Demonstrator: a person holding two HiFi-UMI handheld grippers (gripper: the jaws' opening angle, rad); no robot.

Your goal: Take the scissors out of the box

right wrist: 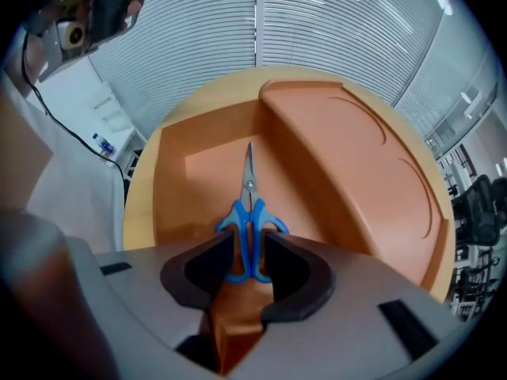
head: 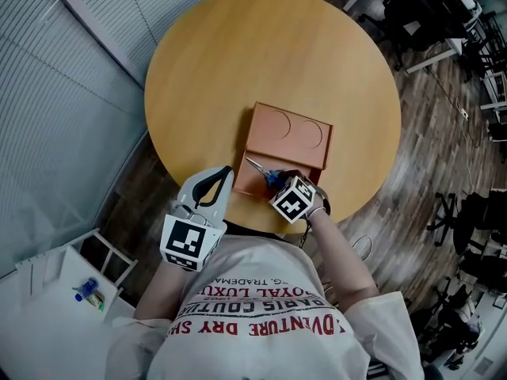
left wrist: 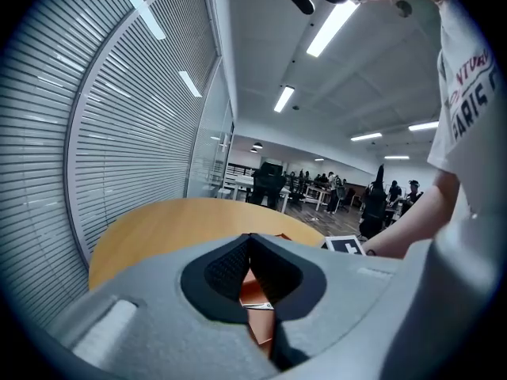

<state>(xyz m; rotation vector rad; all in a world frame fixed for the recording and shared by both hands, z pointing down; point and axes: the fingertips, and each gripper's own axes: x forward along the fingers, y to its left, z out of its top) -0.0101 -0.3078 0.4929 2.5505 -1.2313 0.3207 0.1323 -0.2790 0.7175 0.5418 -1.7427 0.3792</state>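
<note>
Scissors [right wrist: 249,212] with blue handles lie flat in the open tray of the brown box [head: 289,133], blades pointing away from the right gripper [right wrist: 249,248]. Its jaws stand apart on either side of the handles without pinching them. The left gripper [left wrist: 249,240] hangs near the table's [head: 269,54] near edge, jaws together and empty.

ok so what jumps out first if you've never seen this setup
The blue-handled scissors lie in the open orange box near the close edge of the round wooden table. The right gripper points down into the box, jaws open either side of the handles. The left gripper hangs shut at the table's edge, left of the box.
</note>
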